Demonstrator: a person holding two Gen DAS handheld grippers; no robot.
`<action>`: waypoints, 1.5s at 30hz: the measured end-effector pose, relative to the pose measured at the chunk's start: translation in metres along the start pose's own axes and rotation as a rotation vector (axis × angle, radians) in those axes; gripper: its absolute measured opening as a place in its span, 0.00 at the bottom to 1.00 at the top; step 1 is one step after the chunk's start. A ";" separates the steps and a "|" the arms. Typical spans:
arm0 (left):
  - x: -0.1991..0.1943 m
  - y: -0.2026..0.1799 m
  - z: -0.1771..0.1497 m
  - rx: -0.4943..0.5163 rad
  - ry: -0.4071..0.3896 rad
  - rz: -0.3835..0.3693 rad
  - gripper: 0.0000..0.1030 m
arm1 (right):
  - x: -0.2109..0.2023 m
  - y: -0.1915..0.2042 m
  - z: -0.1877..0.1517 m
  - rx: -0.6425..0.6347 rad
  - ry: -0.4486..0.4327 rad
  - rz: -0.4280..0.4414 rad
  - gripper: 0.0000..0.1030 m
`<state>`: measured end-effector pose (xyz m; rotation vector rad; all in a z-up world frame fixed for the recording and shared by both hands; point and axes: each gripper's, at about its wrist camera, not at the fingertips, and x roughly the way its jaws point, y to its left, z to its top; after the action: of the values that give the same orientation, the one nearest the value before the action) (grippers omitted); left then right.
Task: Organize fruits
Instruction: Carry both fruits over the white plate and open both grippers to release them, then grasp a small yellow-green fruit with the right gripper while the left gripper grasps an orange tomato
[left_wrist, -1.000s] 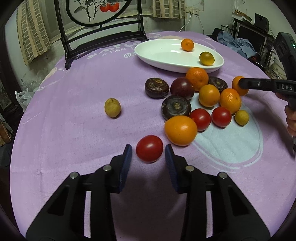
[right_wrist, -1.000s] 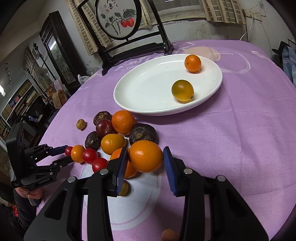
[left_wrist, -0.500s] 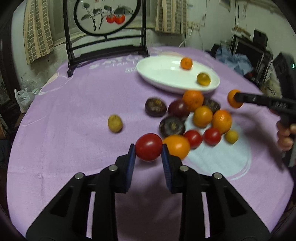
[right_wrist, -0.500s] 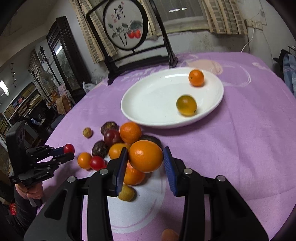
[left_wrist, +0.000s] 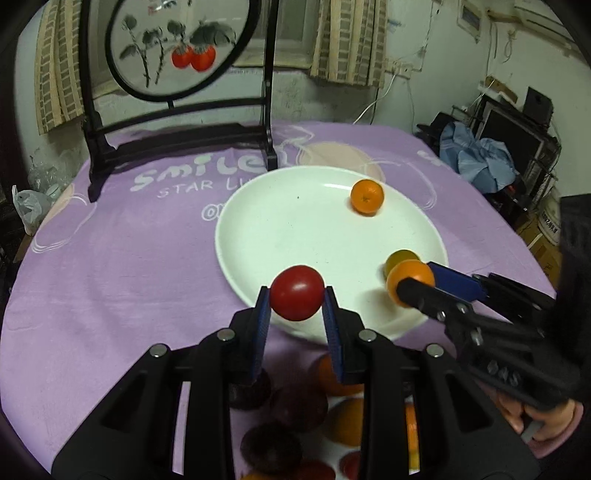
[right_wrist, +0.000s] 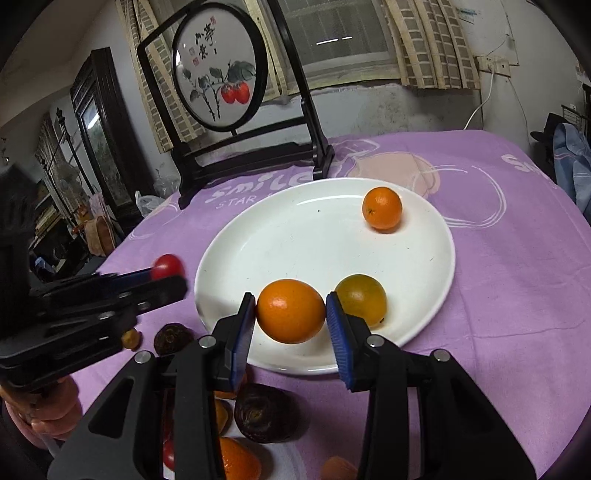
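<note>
Fruits: a red tomato (left_wrist: 297, 292) and an orange (right_wrist: 290, 311) are each held in a gripper above the near part of the white plate (left_wrist: 295, 236); more fruit lies on the purple tablecloth (left_wrist: 110, 280) in front of the plate.
Left gripper (left_wrist: 295, 314): its blue-padded fingers (left_wrist: 261, 325) are closed against both sides of the red tomato, which hangs over the plate's near rim.
Right gripper (right_wrist: 290, 325): its fingers (right_wrist: 338, 332) press on the left and right of the orange, held over the near part of the plate.
Fruit in the plate: a small orange (right_wrist: 382, 208) sits toward the far right side, and a yellow-green fruit (right_wrist: 361, 300) lies near the front right, just beside the right gripper's right finger.
Fruit on the cloth: dark brown-purple round fruits (right_wrist: 264, 412), orange ones (left_wrist: 347, 421) and small red ones lie under and between the gripper bodies, partly hidden.
Plate: it rests on the cloth, just in front of the printed lettering.
Behind the plate: a dark wooden stand with a round painted screen (right_wrist: 218, 70) showing red fruit on a branch stands on the far edge of the table.
Hands: a bit of the person's hand (left_wrist: 543, 421) shows on the right gripper's handle in the left wrist view.
</note>
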<state>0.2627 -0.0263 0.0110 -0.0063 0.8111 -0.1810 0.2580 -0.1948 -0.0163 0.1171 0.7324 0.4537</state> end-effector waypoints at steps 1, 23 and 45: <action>0.012 -0.001 0.002 0.002 0.025 0.018 0.28 | 0.003 0.000 0.000 -0.006 0.006 -0.006 0.38; -0.079 0.050 -0.047 -0.059 -0.156 0.199 0.97 | -0.050 0.032 -0.017 -0.113 -0.021 0.079 0.99; -0.088 0.077 -0.089 -0.123 -0.099 0.214 0.97 | -0.046 0.058 -0.095 -0.212 0.303 0.078 0.45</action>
<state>0.1514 0.0697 0.0070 -0.0439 0.7175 0.0707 0.1441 -0.1676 -0.0433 -0.1253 0.9738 0.6294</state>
